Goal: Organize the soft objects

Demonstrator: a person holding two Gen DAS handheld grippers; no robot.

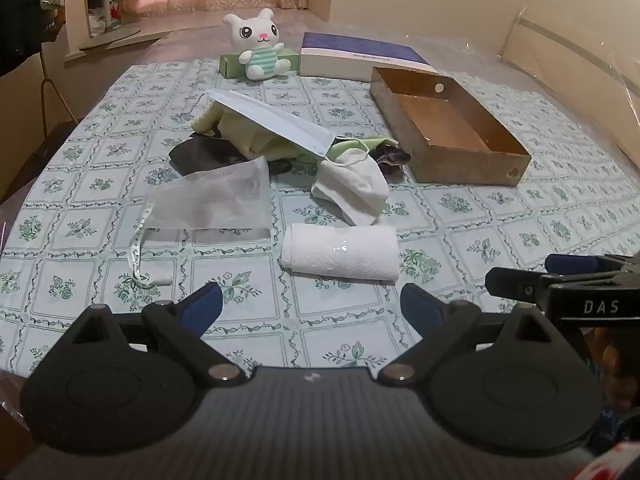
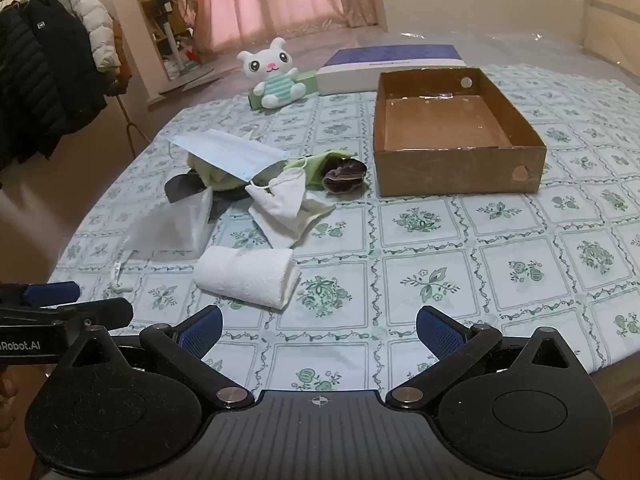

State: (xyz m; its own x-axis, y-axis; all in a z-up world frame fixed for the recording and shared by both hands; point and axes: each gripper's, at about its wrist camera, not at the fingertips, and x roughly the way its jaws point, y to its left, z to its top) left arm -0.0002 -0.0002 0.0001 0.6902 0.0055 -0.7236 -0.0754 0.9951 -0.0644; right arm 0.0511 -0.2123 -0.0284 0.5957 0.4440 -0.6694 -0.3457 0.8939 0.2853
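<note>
2 pairs of tongs hover low over the bench (image 2: 500,248), both with blue pads apart and gripping nothing: the left tongs (image 1: 310,306) at the bottom centre of their own view, the right tongs (image 2: 318,330) likewise in theirs. A rolled white towel (image 1: 340,252) lies just ahead of the left tongs, mid-frame. Beyond it, left of centre, sits a loose heap: a blue face mask (image 1: 272,120) draped on yellow-green cloth (image 1: 248,136), a white cloth mask (image 1: 354,190), a sheer mesh bag (image 1: 212,200) and a dark velvet scrunchie (image 2: 344,176). An open cardboard box (image 2: 452,136) stands right of the heap. At upper centre, a white plush bunny (image 1: 260,46) leans on a green carton (image 1: 228,66).
</note>
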